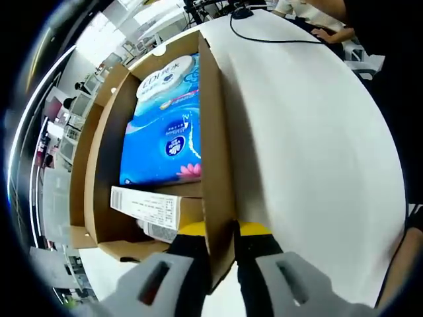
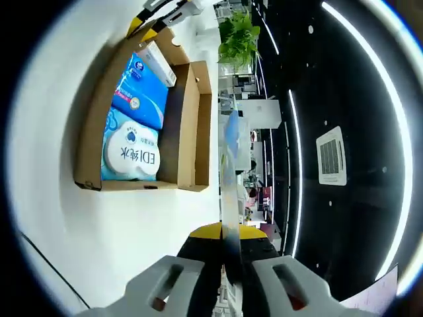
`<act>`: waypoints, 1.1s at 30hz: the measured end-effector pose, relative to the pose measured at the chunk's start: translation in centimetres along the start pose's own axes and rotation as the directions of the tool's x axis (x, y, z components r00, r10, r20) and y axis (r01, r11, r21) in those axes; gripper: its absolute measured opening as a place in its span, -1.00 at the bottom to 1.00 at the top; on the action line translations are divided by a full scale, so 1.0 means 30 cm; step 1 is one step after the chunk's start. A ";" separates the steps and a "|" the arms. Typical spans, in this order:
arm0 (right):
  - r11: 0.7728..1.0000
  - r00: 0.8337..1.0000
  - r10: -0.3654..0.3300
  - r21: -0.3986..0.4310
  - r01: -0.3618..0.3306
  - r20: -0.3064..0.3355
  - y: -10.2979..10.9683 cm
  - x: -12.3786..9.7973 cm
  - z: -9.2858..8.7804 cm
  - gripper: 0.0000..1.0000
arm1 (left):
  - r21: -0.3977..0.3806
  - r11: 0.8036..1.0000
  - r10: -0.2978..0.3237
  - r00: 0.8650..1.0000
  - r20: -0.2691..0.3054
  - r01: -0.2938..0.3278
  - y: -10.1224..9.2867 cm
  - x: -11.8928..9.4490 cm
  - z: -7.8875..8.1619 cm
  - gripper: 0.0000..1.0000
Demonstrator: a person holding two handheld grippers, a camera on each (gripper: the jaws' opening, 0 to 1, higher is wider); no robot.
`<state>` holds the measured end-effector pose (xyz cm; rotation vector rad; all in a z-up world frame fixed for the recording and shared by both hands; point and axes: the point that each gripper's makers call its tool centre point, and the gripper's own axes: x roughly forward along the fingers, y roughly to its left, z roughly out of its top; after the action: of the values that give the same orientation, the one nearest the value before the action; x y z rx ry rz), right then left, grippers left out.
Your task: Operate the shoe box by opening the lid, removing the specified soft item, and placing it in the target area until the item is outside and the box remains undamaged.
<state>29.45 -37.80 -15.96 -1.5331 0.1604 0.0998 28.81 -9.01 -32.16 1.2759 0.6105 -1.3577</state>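
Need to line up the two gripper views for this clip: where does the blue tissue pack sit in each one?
Left gripper view: the blue tissue pack lies inside the open shoe box, upper left of centre, above the left gripper.
Right gripper view: it lies in the box's upper left part, beside the white wipes pack.
Shared landmark: the white table.

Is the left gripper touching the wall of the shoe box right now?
Touching. In the left gripper view, the left gripper has its jaws closed on the cardboard side wall of the shoe box, one jaw on each face, no gap visible.
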 end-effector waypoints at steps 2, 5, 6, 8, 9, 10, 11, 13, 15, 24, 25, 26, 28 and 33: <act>1.000 1.000 0.022 0.010 -0.021 -0.018 0.028 0.000 -0.028 -0.98 | 0.000 1.000 0.000 1.000 0.002 0.000 0.000 0.000 0.000 -0.77; 0.999 0.998 0.052 0.015 -0.052 -0.032 0.067 0.013 -0.063 -0.98 | 0.001 1.000 0.000 1.000 0.001 0.000 -0.002 -0.001 0.001 -0.77; 0.999 0.998 0.051 0.013 -0.050 -0.032 0.072 0.016 -0.068 -0.98 | 0.004 1.000 0.000 1.000 0.001 0.000 -0.002 -0.001 0.001 -0.77; 0.998 0.997 0.064 0.006 -0.064 -0.044 0.087 0.023 -0.087 -0.98 | 0.008 1.000 -0.001 1.000 0.003 0.001 -0.003 -0.001 0.002 -0.77; 0.998 0.997 0.065 0.006 -0.065 -0.045 0.090 0.025 -0.091 -0.98 | 0.008 1.000 -0.001 1.000 0.003 0.000 -0.003 -0.001 0.002 -0.77; 0.998 0.997 0.069 0.010 -0.069 -0.045 0.094 0.027 -0.095 -0.98 | 0.008 1.000 0.000 1.000 0.003 0.000 -0.004 -0.001 0.002 -0.77; 0.997 0.996 0.075 0.013 -0.075 -0.043 0.101 0.031 -0.100 -0.98 | 0.007 1.000 0.000 1.000 0.002 0.000 -0.004 -0.002 0.002 -0.77; 0.996 0.995 0.091 0.004 -0.091 -0.049 0.118 0.041 -0.113 -0.98 | 0.006 1.000 0.000 1.000 0.002 0.000 -0.004 -0.002 0.002 -0.77; 0.994 0.993 0.107 0.002 -0.107 -0.051 0.132 0.049 -0.122 -0.98 | 0.002 1.000 0.000 1.000 0.002 0.000 -0.004 -0.002 0.002 -0.77; 0.983 0.981 0.182 0.028 -0.181 -0.058 0.232 0.110 -0.175 -0.98 | 0.001 1.000 0.000 1.000 0.002 0.000 -0.001 -0.002 0.001 -0.76; 0.983 0.981 0.184 0.028 -0.183 -0.059 0.235 0.111 -0.176 -0.98 | 0.001 1.000 0.000 1.000 0.002 0.000 -0.002 -0.002 0.001 -0.76; 0.982 0.980 0.190 0.027 -0.189 -0.061 0.245 0.115 -0.179 -0.98 | 0.001 1.000 0.000 1.000 0.002 0.000 -0.002 -0.002 0.001 -0.76; 0.980 0.978 0.199 0.030 -0.198 -0.058 0.259 0.121 -0.183 -0.98 | 0.001 1.000 0.000 1.000 0.002 0.000 -0.002 -0.002 0.001 -0.76; 0.974 0.973 0.226 0.036 -0.224 -0.053 0.302 0.136 -0.202 -0.98 | 0.002 1.000 -0.001 1.000 0.002 0.001 -0.001 -0.001 0.003 -0.77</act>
<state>31.72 -43.65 -25.75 -1.4844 0.3797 0.2330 28.74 -9.06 -32.11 1.2756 0.6087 -1.3606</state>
